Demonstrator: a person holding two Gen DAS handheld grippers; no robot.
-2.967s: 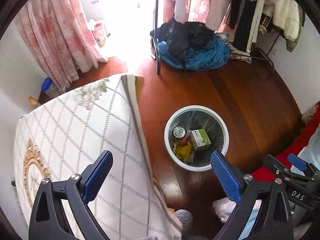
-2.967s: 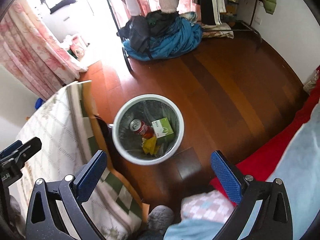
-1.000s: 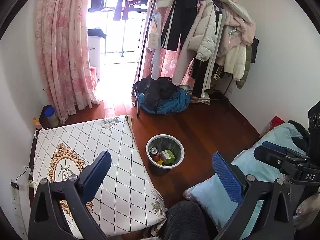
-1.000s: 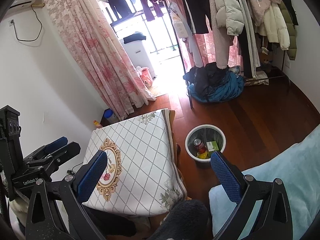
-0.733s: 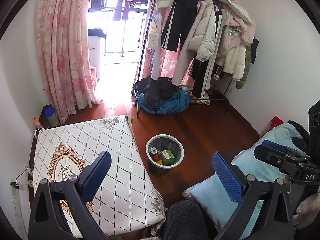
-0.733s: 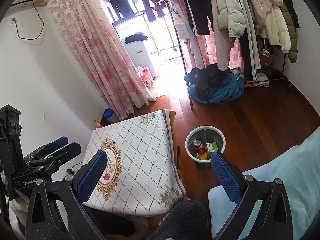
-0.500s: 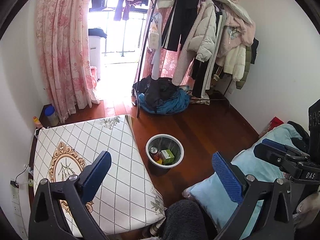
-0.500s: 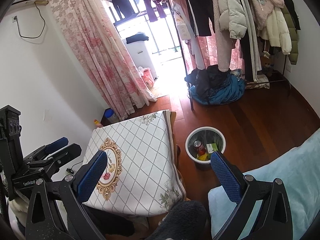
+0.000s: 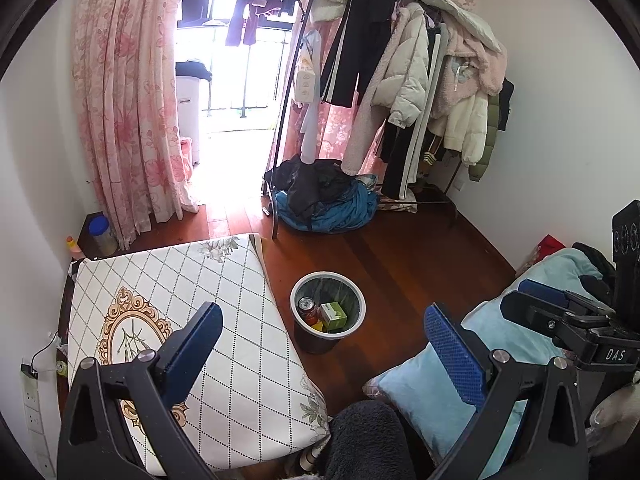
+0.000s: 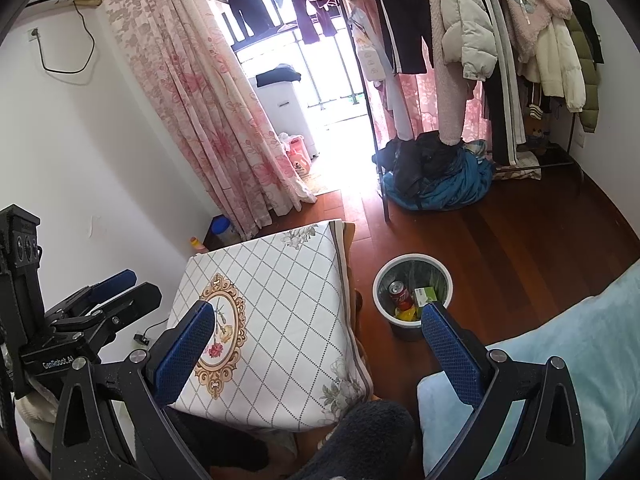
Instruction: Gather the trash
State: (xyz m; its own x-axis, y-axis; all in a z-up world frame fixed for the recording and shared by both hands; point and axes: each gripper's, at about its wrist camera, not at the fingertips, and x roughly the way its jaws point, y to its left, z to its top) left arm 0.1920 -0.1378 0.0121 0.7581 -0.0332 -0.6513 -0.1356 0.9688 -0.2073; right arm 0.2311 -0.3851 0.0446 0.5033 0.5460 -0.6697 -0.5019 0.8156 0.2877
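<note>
Both tongs are spread wide and hold nothing: the left tongs (image 9: 320, 344) and the right tongs (image 10: 318, 340) hang high over the room, well apart from anything they could grasp. The trash sits in the bin (image 9: 327, 284) on the wood floor (image 9: 400, 264), just beside the right edge of the tabletop (image 9: 180, 276) with its diamond-patterned cloth. Inside the bin lie a red can (image 9: 307, 307), a green box (image 9: 333, 313) and a scrap of something yellow (image 10: 405, 313), too small to name. The tabletop looks bare of litter, so I judge the collecting is about done. If any move remains, it turns on the bin: it lies ahead of and below both tongs, almost midway between the left pair's fingers in the left view and close to the right finger (image 10: 448, 356) in the right view. The right tongs seem a little nearer it, though the fisheye makes that hard to settle. The bin is round, with no long axis to align to; the can leans at a slant inside. The bin's bottom is hidden by its wall, a dark fuzzy shape (image 9: 368, 440) at the lower edge blocks the near floor, and the blue bedding (image 10: 560, 360) covers whatever lies to the right.
</note>
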